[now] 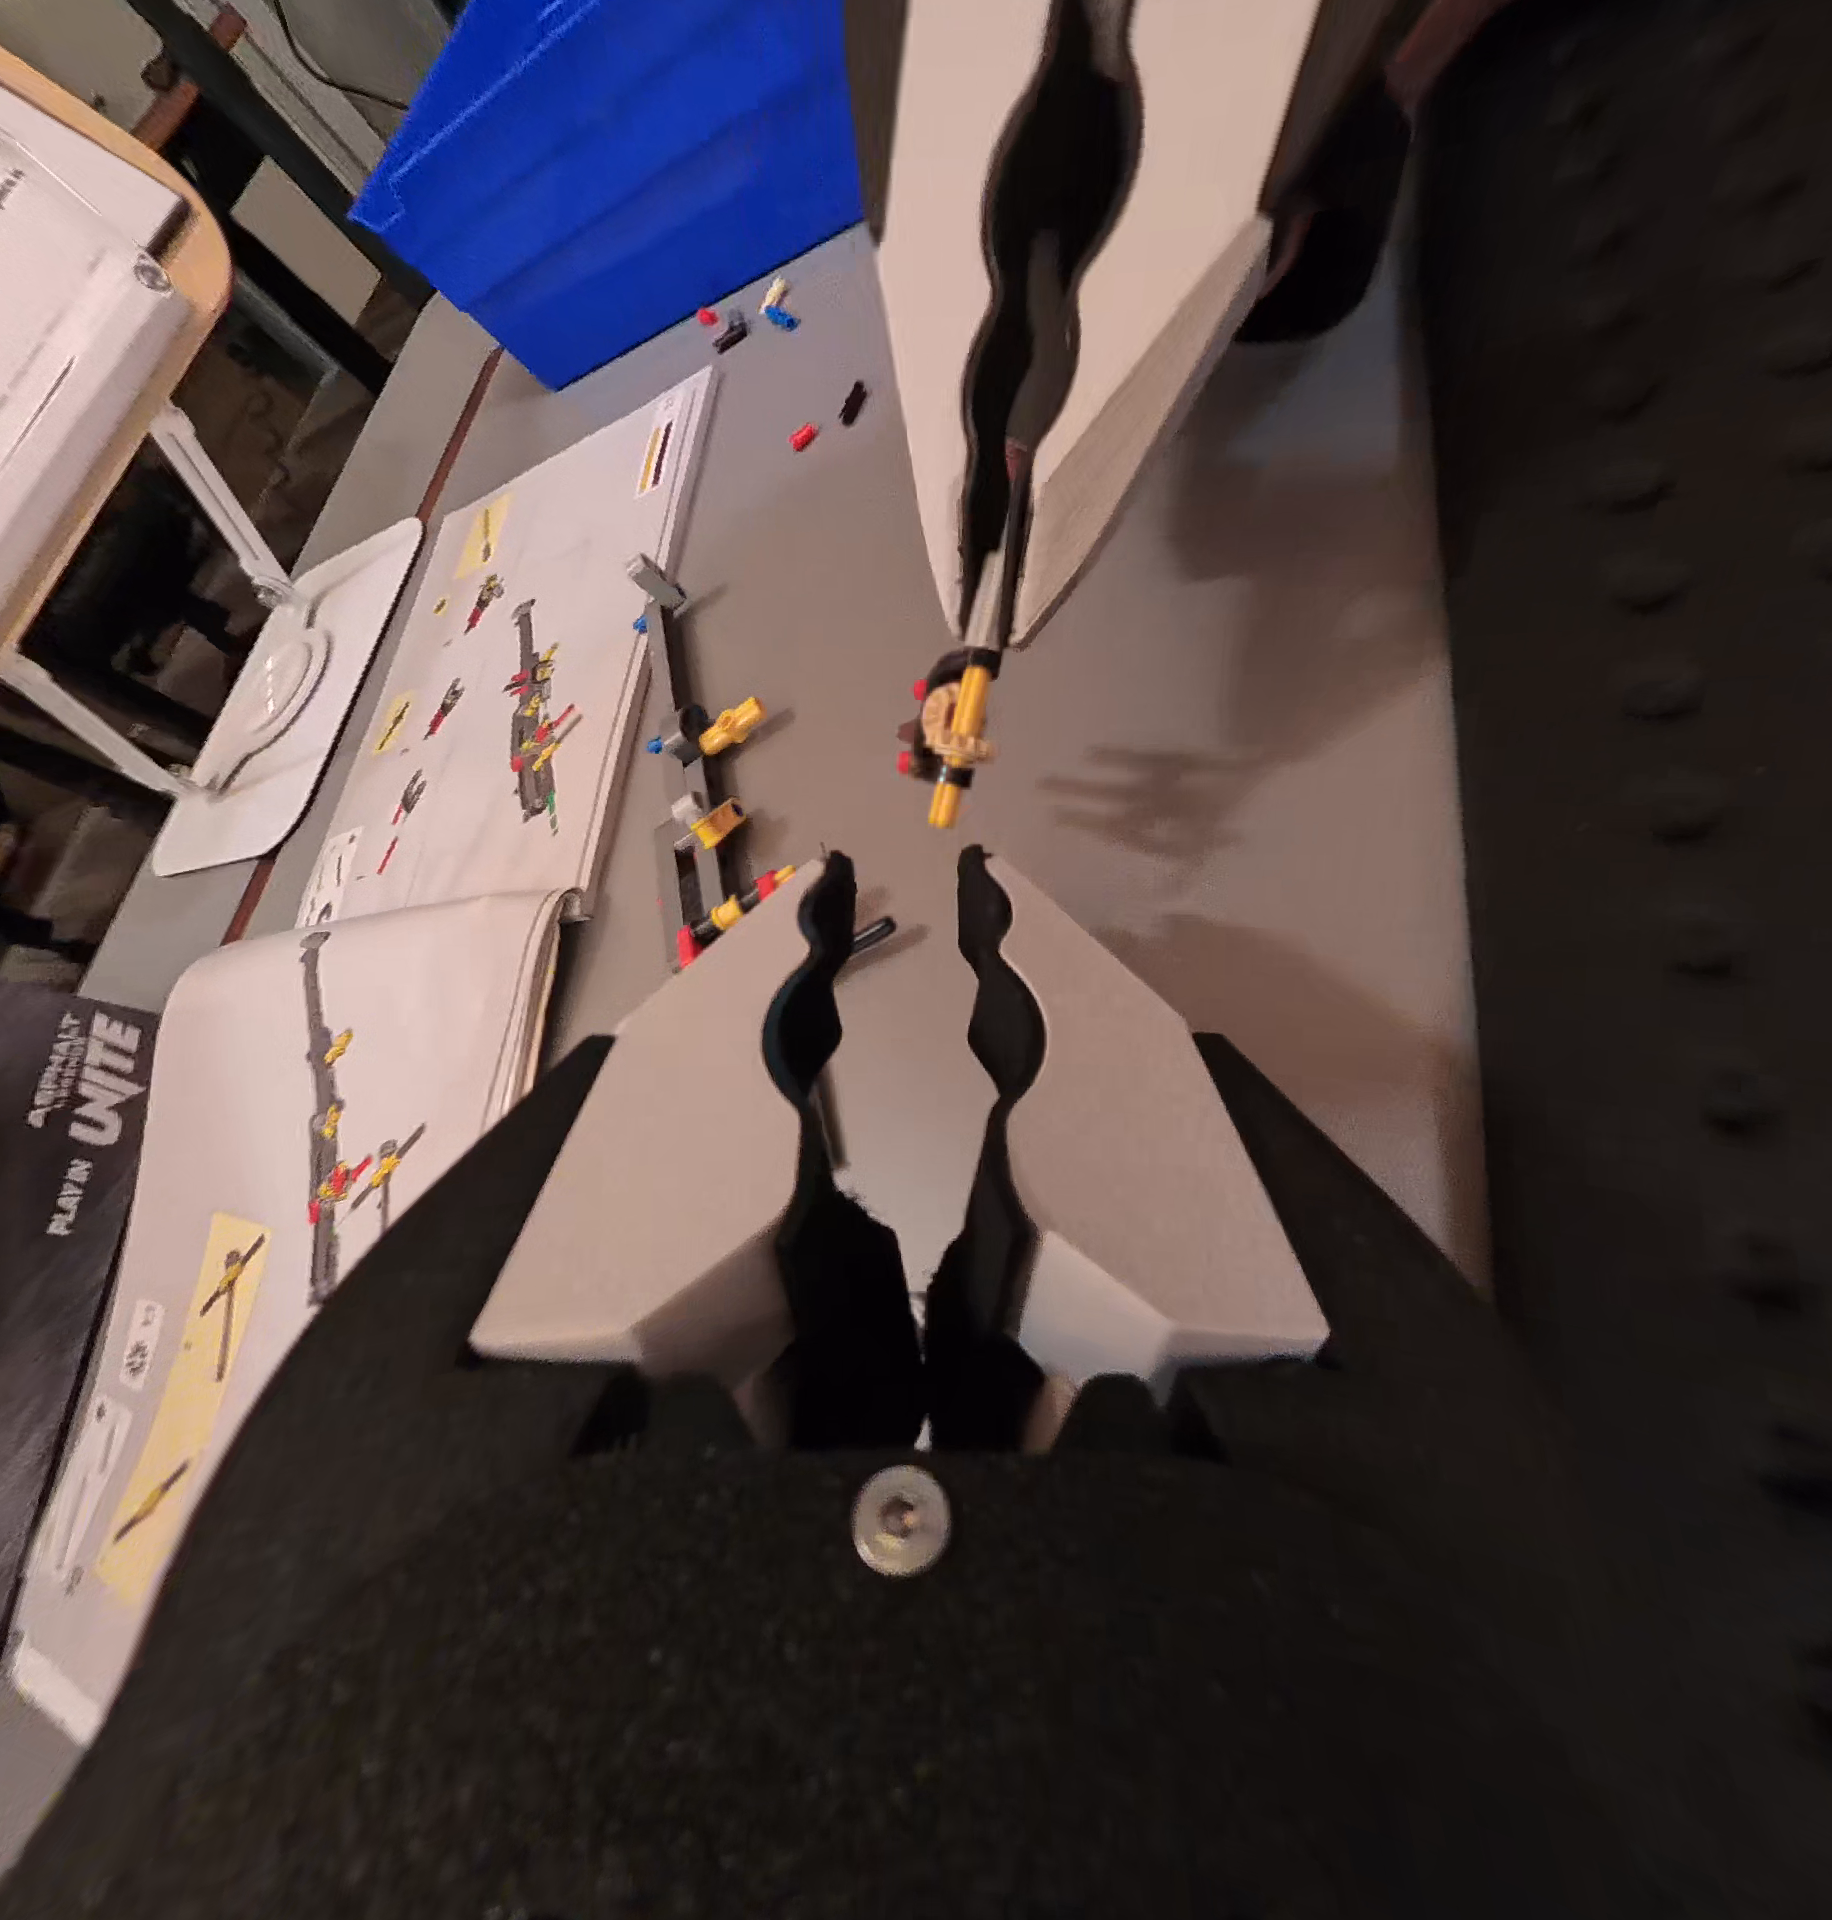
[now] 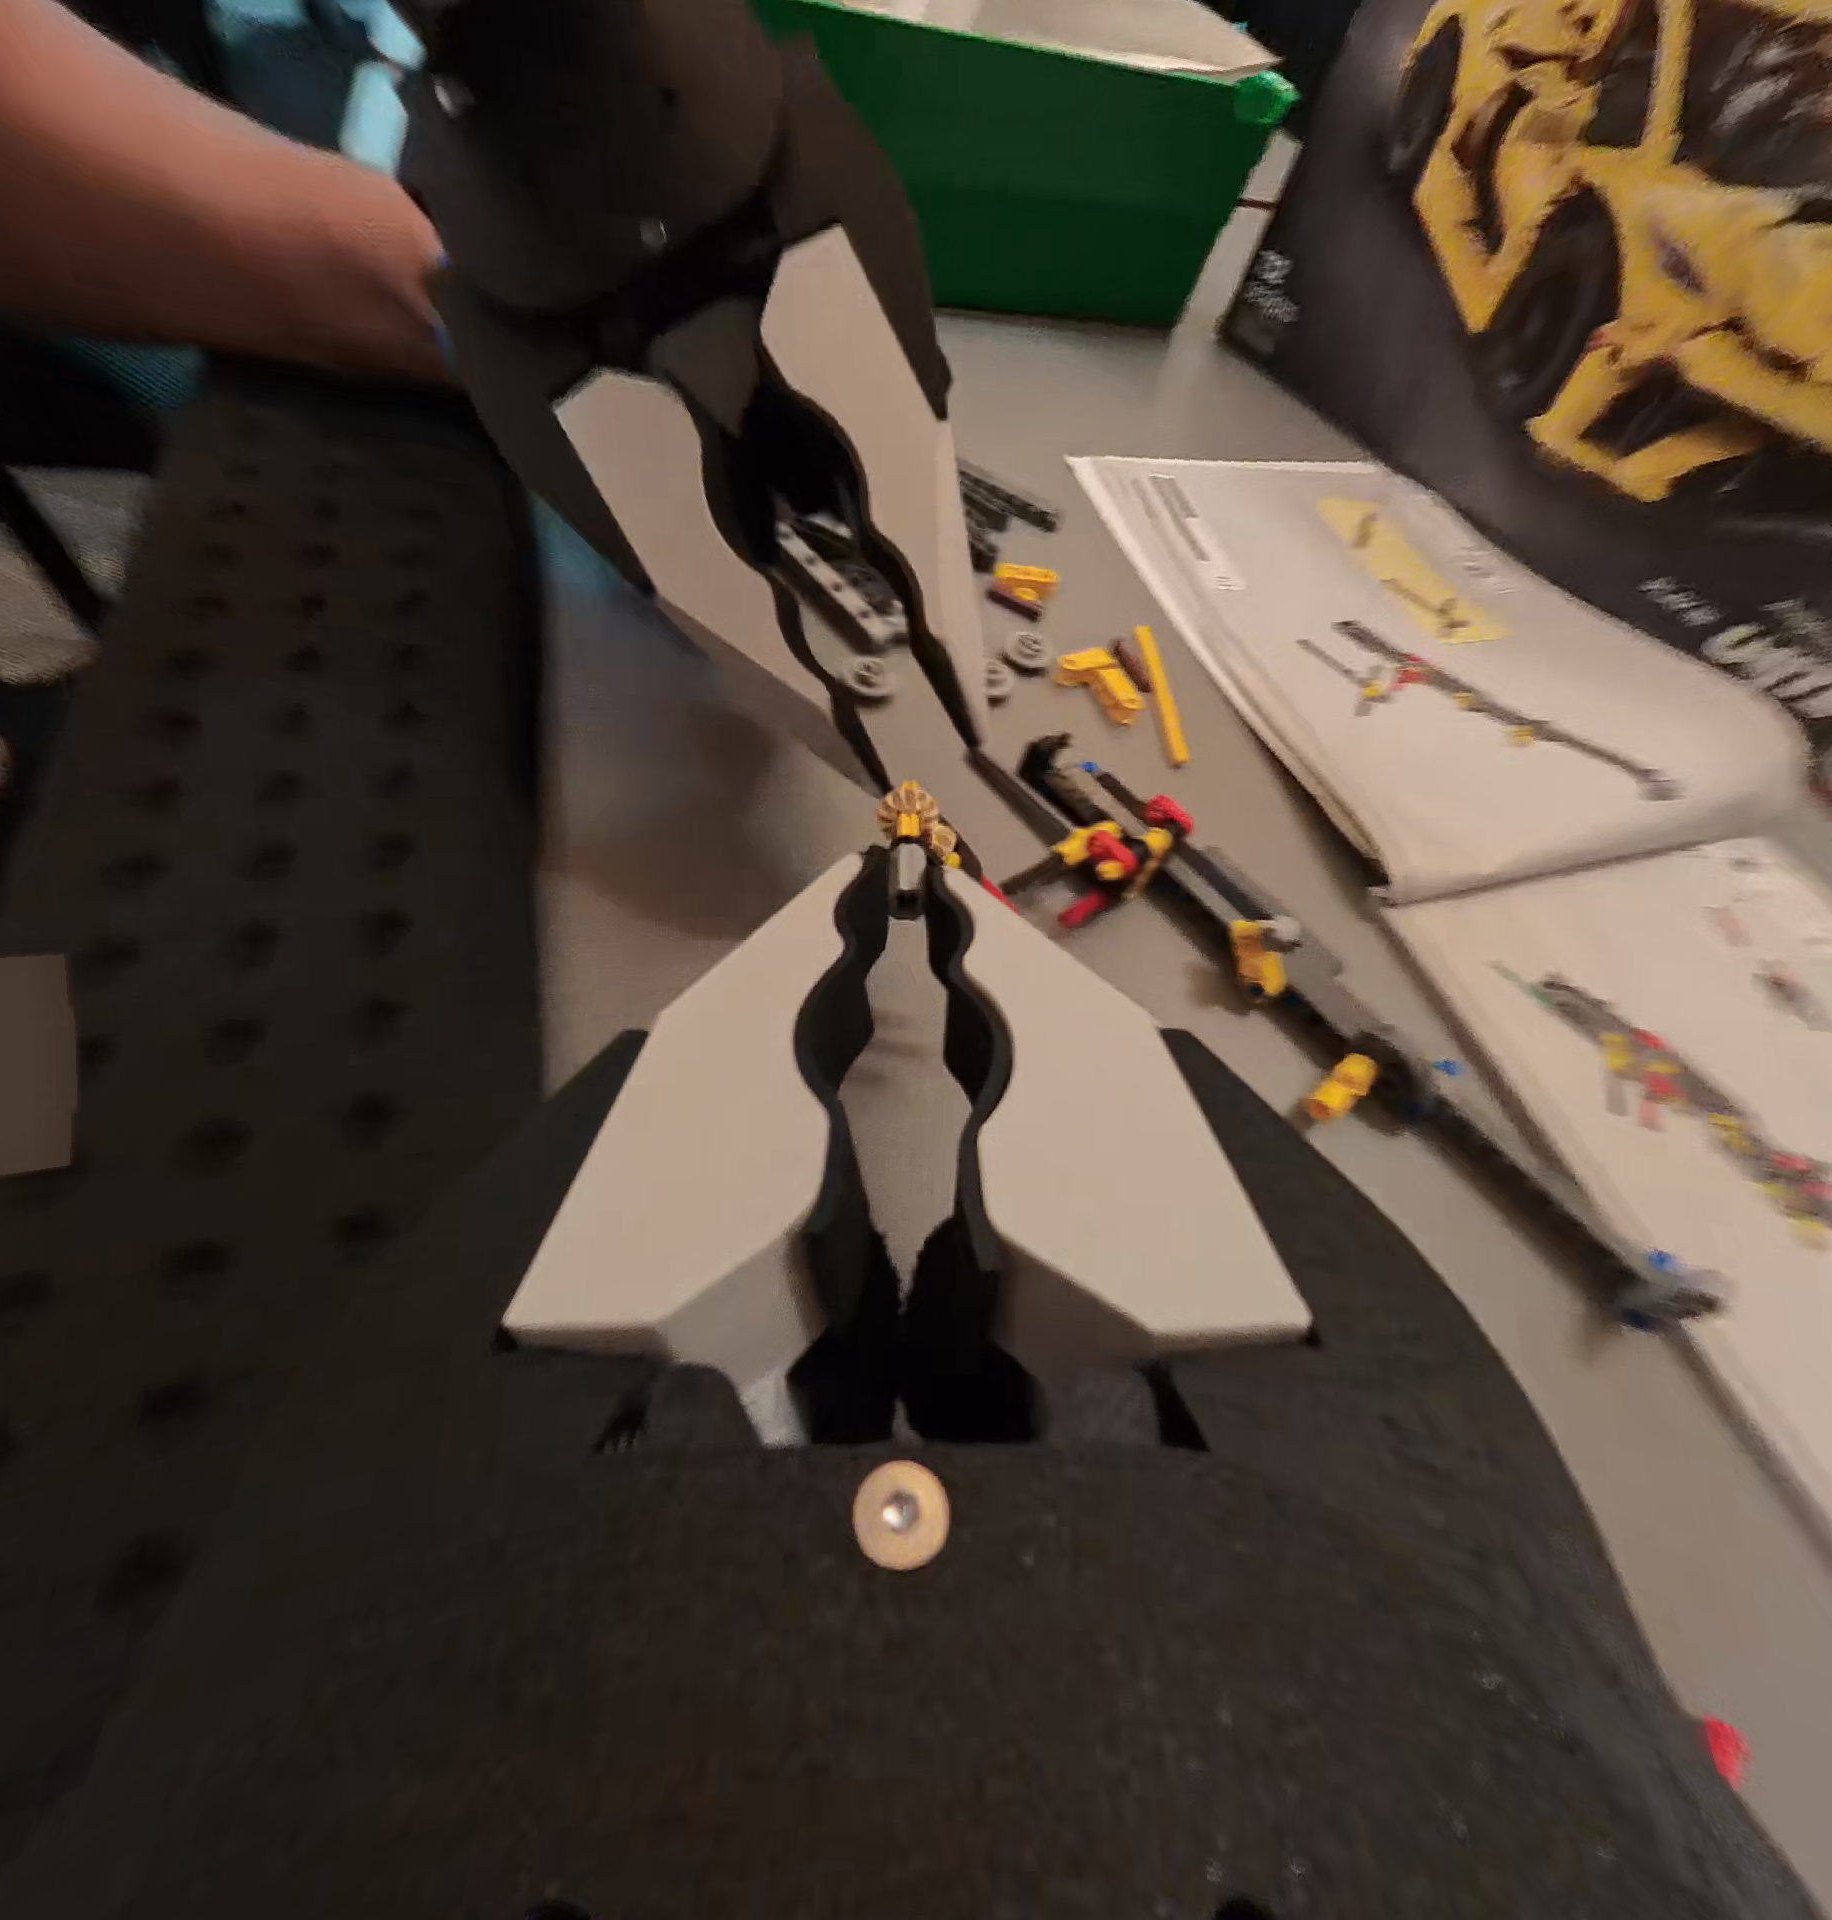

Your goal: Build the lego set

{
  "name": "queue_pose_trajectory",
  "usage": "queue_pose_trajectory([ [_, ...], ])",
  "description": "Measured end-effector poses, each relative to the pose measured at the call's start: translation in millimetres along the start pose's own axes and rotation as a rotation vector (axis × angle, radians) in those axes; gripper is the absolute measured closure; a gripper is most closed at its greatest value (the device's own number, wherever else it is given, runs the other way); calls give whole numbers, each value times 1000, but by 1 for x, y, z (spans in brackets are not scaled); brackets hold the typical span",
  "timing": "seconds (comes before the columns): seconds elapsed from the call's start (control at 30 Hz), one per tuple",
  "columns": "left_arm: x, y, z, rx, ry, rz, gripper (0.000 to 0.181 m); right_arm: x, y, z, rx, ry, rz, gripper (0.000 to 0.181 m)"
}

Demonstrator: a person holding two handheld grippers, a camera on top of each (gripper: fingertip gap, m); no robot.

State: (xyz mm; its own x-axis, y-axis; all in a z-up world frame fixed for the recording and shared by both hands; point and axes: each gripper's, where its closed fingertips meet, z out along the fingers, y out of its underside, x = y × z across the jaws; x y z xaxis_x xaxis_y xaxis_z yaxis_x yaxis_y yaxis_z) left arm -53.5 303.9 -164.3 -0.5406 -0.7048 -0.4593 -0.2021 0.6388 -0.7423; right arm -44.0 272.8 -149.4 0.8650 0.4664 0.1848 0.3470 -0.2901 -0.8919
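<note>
gear piece (image 1: 950, 727): a small assembly of a tan gear on a yellow axle with red pins is hanging in the air above the grey table (image 1: 1255, 665), pinched at the tips of the right gripper.
right gripper (image 2: 904, 883): its jaws are closing tight on the grey end of the gear piece (image 2: 910, 821); in the left wrist view it is reaching in from the top of the frame (image 1: 985, 623).
left gripper (image 1: 899, 862): its jaws are standing apart with nothing between them, just short of the yellow axle's free end; in the right wrist view it is coming down from above (image 2: 927, 764), a person's hand (image 2: 268, 249) holding it.
long build (image 1: 696, 790): a grey beam with yellow, red and blue connectors is lying flat on the table, just beside the booklet's edge and to the side of both grippers.
instruction booklet (image 1: 517, 707): it is lying open next to the long build.
loose parts (image 2: 1109, 665): yellow and grey pieces are sitting scattered on the table beyond the left gripper.
blue bin (image 1: 621, 177): it is standing at the far end of the table.
green bin (image 2: 1047, 166): it is sitting behind the left gripper.
set box (image 2: 1577, 312): dark, with a yellow car printed on it, it is standing beside the booklet.
</note>
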Motion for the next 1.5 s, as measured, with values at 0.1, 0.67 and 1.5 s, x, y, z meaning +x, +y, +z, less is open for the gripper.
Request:
queue_pose_trajectory([
  [0.1,-2,-3,-2,25,19,-49,162,10,0,-2,-15,125,-147,175],
  [0.67,-40,-29,-17,315,169,-707,150,39,-50,-27,158,537,-373,175],
  [1.5,-90,-89,24,233,-274,-250,157,83,-72,-53,1011,10,1072,176],
])
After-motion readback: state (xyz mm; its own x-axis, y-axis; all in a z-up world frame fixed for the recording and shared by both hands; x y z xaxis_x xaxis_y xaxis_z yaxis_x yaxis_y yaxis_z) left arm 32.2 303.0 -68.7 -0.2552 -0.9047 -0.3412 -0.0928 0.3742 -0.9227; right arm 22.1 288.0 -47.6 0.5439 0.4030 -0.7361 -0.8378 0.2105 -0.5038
